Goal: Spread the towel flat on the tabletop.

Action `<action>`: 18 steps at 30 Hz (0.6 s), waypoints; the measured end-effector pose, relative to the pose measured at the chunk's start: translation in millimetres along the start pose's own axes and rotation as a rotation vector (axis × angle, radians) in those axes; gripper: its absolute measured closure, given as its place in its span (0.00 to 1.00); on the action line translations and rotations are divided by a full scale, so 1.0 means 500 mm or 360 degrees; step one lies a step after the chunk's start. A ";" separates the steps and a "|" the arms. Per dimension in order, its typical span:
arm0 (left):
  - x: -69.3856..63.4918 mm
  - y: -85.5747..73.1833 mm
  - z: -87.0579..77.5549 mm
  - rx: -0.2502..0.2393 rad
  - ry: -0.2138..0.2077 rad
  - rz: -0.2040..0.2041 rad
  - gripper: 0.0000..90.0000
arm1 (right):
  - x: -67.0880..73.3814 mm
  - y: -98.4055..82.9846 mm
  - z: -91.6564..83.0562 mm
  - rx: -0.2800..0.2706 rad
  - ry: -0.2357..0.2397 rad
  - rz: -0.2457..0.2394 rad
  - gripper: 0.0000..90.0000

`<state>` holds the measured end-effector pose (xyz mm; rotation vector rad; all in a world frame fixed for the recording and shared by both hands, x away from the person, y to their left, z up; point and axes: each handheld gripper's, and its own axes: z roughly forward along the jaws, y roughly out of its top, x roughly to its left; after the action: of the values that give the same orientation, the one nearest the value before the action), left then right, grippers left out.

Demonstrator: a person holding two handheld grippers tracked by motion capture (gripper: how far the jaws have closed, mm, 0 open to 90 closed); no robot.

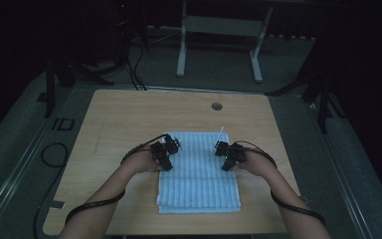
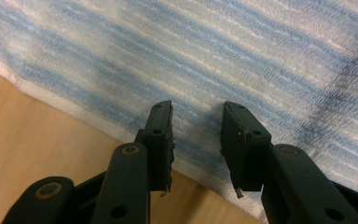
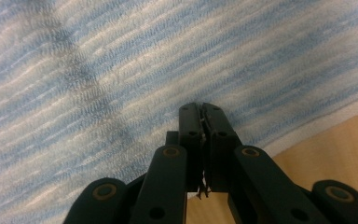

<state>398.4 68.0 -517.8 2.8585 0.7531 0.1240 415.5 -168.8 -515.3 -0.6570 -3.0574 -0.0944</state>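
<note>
Folding of the striped towel looked partly done at frame centre; left claw was held apart, right claw together, both empty.

In the high view, dimness blurs both grippers' jaws, and the person's forearms are cut off at the near edge.

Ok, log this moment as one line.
towel: folded, flat on table | left gripper: open over its edge | right gripper: shut, nothing visibly held
</note>
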 end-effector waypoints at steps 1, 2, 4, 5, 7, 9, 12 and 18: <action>0.004 0.005 0.001 0.0014 0.0006 0.0010 0.71 | -0.004 0.003 0.000 0.0007 -0.0005 -0.0005 0.96; 0.007 0.008 0.001 0.0021 0.0003 0.0009 0.71 | -0.010 0.008 0.000 0.0022 -0.0002 0.0008 0.96; 0.017 0.016 0.003 0.0044 0.0006 0.0019 0.68 | -0.020 0.017 0.000 0.0045 -0.0013 0.0014 0.95; 0.017 0.016 0.003 0.0044 0.0006 0.0019 0.68 | -0.020 0.017 0.000 0.0045 -0.0013 0.0014 0.95; 0.029 0.025 0.004 0.0065 0.0021 0.0012 0.68 | -0.033 0.029 0.001 0.0074 -0.0010 0.0023 0.95; 0.040 0.034 0.006 0.0081 0.0034 0.0001 0.68 | -0.039 0.035 0.001 0.0082 -0.0009 0.0031 0.95; 0.054 0.047 0.007 0.0110 0.0076 -0.0006 0.67 | -0.057 0.050 0.001 0.0087 -0.0029 0.0082 0.94; 0.018 0.013 -0.045 -0.0068 -0.0006 0.0029 0.63 | -0.029 0.028 -0.022 0.0012 -0.0023 0.0037 0.84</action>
<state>406.6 70.6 -494.2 2.8252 0.7149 0.1357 434.3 -162.6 -503.8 -0.6958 -3.0615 -0.0777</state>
